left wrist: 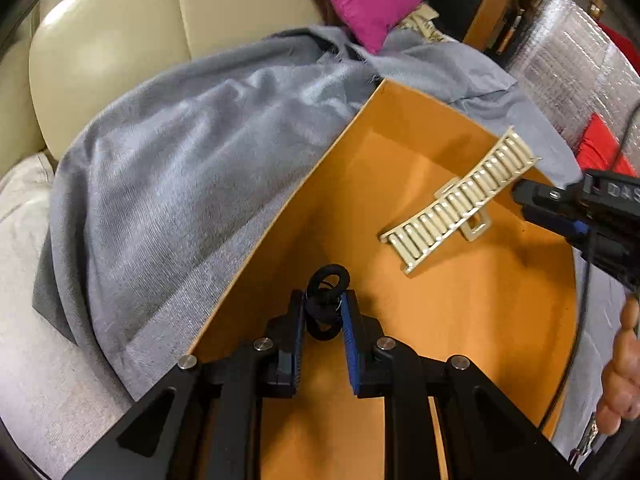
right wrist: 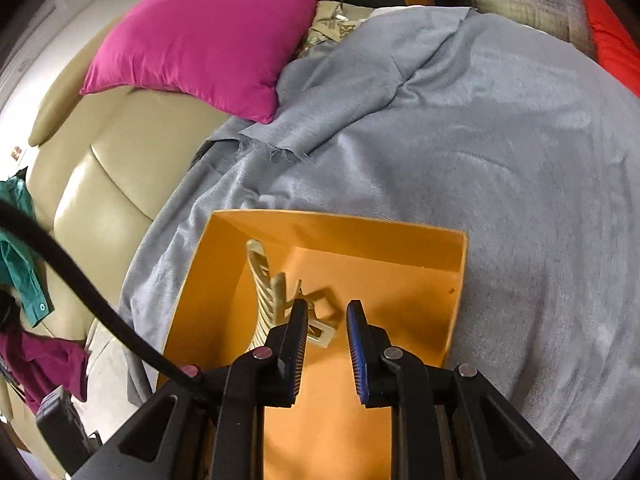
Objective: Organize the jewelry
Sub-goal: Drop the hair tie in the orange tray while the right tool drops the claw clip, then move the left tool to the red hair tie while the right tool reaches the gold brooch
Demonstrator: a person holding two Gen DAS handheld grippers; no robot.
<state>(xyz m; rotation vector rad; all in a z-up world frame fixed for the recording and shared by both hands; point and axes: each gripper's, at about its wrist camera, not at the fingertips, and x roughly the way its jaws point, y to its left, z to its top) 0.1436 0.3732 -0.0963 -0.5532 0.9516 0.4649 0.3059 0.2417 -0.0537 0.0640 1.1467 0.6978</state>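
**Black hair ties in my left gripper, cream hair clip lying in the orange box**

Much of this scene is cut off. My own grippers block the lower part of both views, so the near end of the orange box (left wrist: pixel 472 320) is hidden. From my right wrist, the lower end of the cream hair clip (right wrist: pixel 266 292) disappears behind my left-hand finger (right wrist: pixel 298 320), and I cannot tell whether that finger touches it. In the left wrist view, my right gripper (left wrist: pixel 520 200) enters from the right edge with only its tips showing, and part of the hand (left wrist: pixel 626 364) holding it is cropped. The black bundle I hold is tangled; I read it as looped hair ties (left wrist: pixel 326 300), though the exact count is unclear.

My left gripper (left wrist: pixel 324 312) is narrow, its blue-edged pads pinching the hair ties above the box floor, near the box's left wall. My right gripper (right wrist: pixel 328 316) stands at a narrow gap with nothing between the pads.

The clip lies flat on the box floor, ahead and to the right of my left gripper, well apart from the hair ties. The box sits on a grey blanket (right wrist: pixel 500 160) beside a magenta cushion (right wrist: pixel 208 36).
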